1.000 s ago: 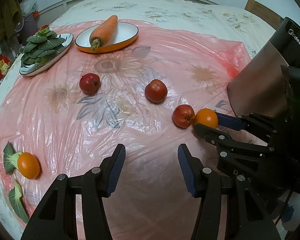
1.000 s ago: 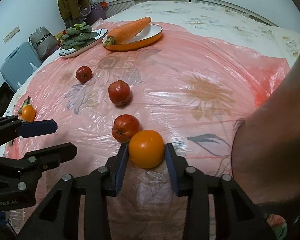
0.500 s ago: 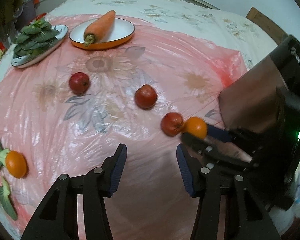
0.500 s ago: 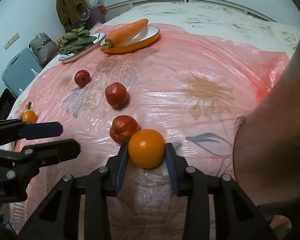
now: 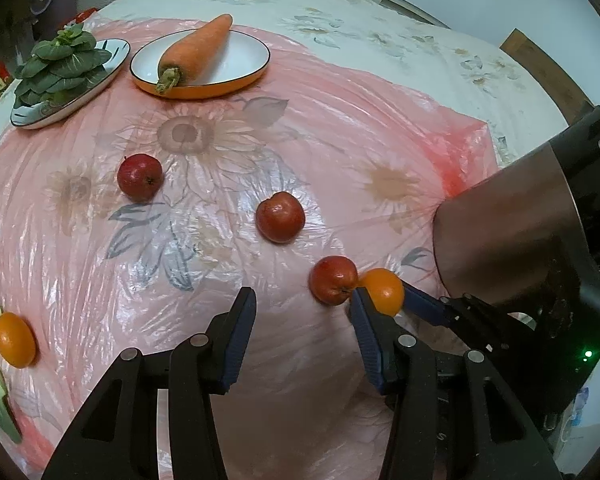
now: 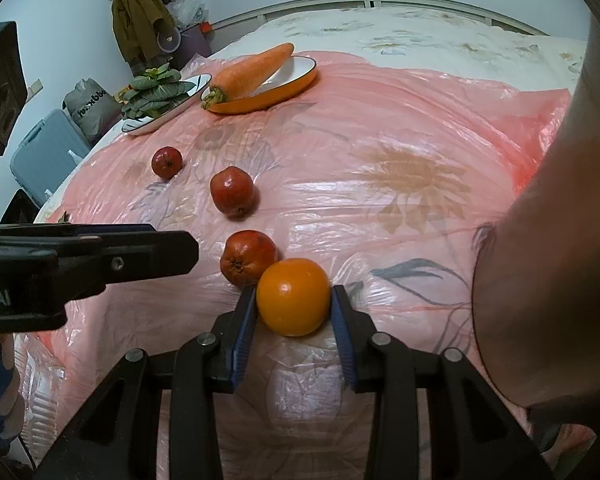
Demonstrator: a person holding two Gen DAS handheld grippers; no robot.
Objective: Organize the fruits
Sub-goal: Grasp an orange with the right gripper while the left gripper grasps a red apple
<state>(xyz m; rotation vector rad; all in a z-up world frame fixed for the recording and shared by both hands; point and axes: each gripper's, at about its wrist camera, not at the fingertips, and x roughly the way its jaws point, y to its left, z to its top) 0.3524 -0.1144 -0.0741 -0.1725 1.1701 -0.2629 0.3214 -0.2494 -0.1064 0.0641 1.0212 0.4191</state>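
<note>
My right gripper [image 6: 294, 292] is shut on an orange [image 6: 293, 297], low over the pink plastic sheet [image 6: 380, 208]. The orange touches a red fruit [image 6: 248, 256]. Two more red fruits [image 6: 233, 191] [image 6: 167, 162] lie farther back in a row. In the left wrist view my left gripper [image 5: 302, 296] stands open over bare sheet, nothing between its fingers, just left of the held orange [image 5: 382, 292] and the nearest red fruit [image 5: 334, 285]. A second orange [image 5: 14, 339] lies at the far left beside green leaves.
A carrot [image 5: 196, 50] lies on an orange-rimmed plate [image 5: 240, 80] at the back, next to a plate of leafy greens [image 5: 60, 68]. A dark metal appliance [image 5: 540, 220] stands at the right, close to the right gripper. A suitcase [image 6: 48, 144] is off the bed.
The left gripper has drifted right, closer to the right gripper, and its jaws have narrowed a little. The right gripper has stayed put with the orange.
</note>
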